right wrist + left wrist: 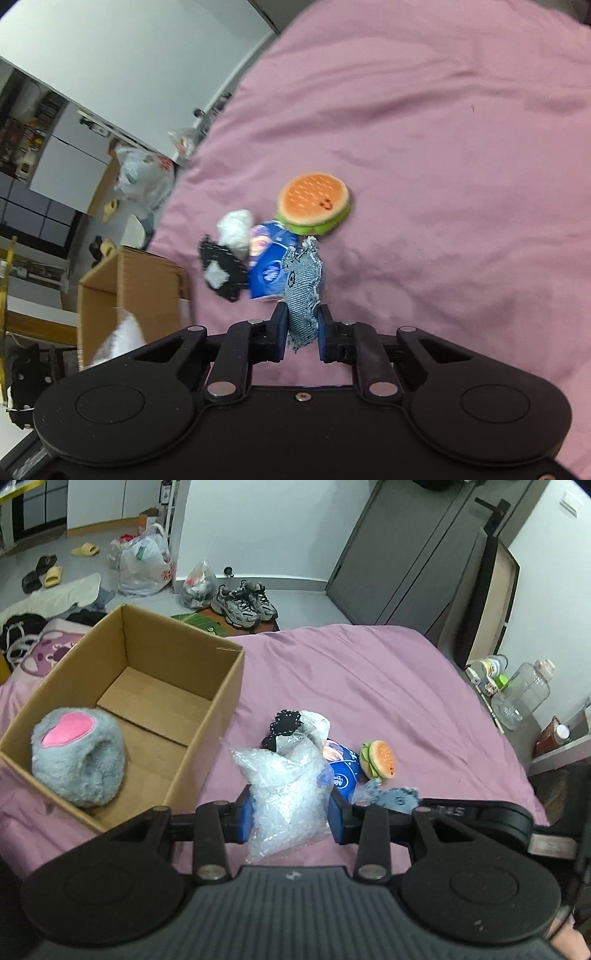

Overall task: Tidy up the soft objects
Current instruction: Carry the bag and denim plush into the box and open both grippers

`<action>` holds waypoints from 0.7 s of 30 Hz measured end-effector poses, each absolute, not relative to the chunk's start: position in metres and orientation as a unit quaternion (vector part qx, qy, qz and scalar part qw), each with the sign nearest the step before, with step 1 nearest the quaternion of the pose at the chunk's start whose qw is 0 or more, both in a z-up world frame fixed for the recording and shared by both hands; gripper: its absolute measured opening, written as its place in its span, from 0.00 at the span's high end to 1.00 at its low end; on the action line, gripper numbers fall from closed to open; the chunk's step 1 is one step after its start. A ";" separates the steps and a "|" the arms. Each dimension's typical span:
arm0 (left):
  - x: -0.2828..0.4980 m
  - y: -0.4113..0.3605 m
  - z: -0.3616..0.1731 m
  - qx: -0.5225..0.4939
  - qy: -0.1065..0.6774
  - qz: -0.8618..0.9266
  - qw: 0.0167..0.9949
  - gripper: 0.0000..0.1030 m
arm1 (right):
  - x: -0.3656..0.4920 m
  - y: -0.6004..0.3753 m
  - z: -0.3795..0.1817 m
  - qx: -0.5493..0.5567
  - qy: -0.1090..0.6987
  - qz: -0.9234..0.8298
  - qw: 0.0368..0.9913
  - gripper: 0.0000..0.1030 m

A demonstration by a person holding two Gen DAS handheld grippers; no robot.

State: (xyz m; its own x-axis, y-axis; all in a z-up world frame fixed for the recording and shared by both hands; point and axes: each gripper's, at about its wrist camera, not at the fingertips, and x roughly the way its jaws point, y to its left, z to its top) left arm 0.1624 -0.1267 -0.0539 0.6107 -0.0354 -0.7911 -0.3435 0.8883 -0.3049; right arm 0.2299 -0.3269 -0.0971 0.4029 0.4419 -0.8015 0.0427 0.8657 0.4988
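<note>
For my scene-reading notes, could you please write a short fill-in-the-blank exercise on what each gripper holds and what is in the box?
1. The left gripper has its fingers shut on a piece of clear ____.
2. The right gripper pinches a small toy made of blue ____.
3. Inside the cardboard box lies a fluffy grey plush with a ____ patch.
4. The burger plush lies on the ____ bedsheet.

Missing words: bubble wrap; denim; pink; pink
</note>
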 end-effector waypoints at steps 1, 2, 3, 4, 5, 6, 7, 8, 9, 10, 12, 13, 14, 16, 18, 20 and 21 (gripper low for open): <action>0.161 -0.124 -0.052 -0.221 0.432 0.089 0.870 0.63 | 0.226 -0.328 -0.092 0.231 0.526 0.129 0.808 0.84; 0.159 -0.121 -0.049 -0.222 0.430 0.090 0.871 0.63 | 0.223 -0.327 -0.087 0.233 0.521 0.131 0.811 0.84; 0.156 -0.118 -0.046 -0.222 0.427 0.090 0.872 0.63 | 0.220 -0.327 -0.084 0.234 0.516 0.133 0.813 0.84; 0.155 -0.115 -0.043 -0.222 0.425 0.090 0.873 0.63 | 0.215 -0.328 -0.078 0.236 0.510 0.137 0.816 0.84; 0.153 -0.111 -0.041 -0.221 0.423 0.090 0.874 0.63 | 0.213 -0.329 -0.073 0.237 0.504 0.143 0.818 0.84; 0.151 -0.107 -0.038 -0.222 0.422 0.092 0.874 0.63 | 0.211 -0.326 -0.067 0.238 0.495 0.150 0.822 0.84; 0.149 -0.104 -0.036 -0.223 0.420 0.093 0.875 0.63 | 0.209 -0.324 -0.063 0.236 0.488 0.155 0.826 0.84; 0.148 -0.100 -0.034 -0.224 0.419 0.094 0.875 0.63 | 0.207 -0.322 -0.058 0.232 0.481 0.159 0.830 0.84; 0.146 -0.097 -0.031 -0.225 0.417 0.094 0.876 0.63 | 0.208 -0.317 -0.054 0.228 0.475 0.162 0.834 0.84; 0.144 -0.094 -0.028 -0.224 0.414 0.094 0.877 0.63 | 0.206 -0.315 -0.050 0.224 0.471 0.167 0.837 0.84; 0.140 -0.088 -0.021 -0.217 0.408 0.095 0.882 0.63 | 0.205 -0.306 -0.045 0.220 0.462 0.177 0.841 0.84; 0.139 -0.085 -0.018 -0.214 0.405 0.095 0.884 0.63 | 0.204 -0.302 -0.044 0.219 0.460 0.183 0.841 0.84; 0.138 -0.082 -0.015 -0.211 0.402 0.094 0.886 0.63 | 0.205 -0.300 -0.044 0.219 0.459 0.187 0.840 0.84; 0.136 -0.075 -0.010 -0.210 0.397 0.092 0.888 0.63 | 0.204 -0.295 -0.044 0.221 0.458 0.188 0.840 0.84; 0.135 -0.068 -0.005 -0.211 0.394 0.093 0.890 0.63 | 0.203 -0.289 -0.045 0.223 0.457 0.191 0.840 0.84; 0.133 -0.059 -0.002 -0.212 0.390 0.091 0.891 0.63 | 0.200 -0.282 -0.045 0.223 0.454 0.194 0.840 0.84; 0.133 -0.055 -0.001 -0.212 0.388 0.090 0.892 0.63 | 0.197 -0.279 -0.044 0.221 0.452 0.198 0.841 0.84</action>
State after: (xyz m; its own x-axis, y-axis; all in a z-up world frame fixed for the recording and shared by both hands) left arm 0.1329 -0.0546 -0.0006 0.6819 -0.0037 -0.7314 -0.3263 0.8935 -0.3087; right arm 0.1970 -0.2792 -0.0439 0.5140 0.5326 -0.6724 -0.1327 0.8238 0.5511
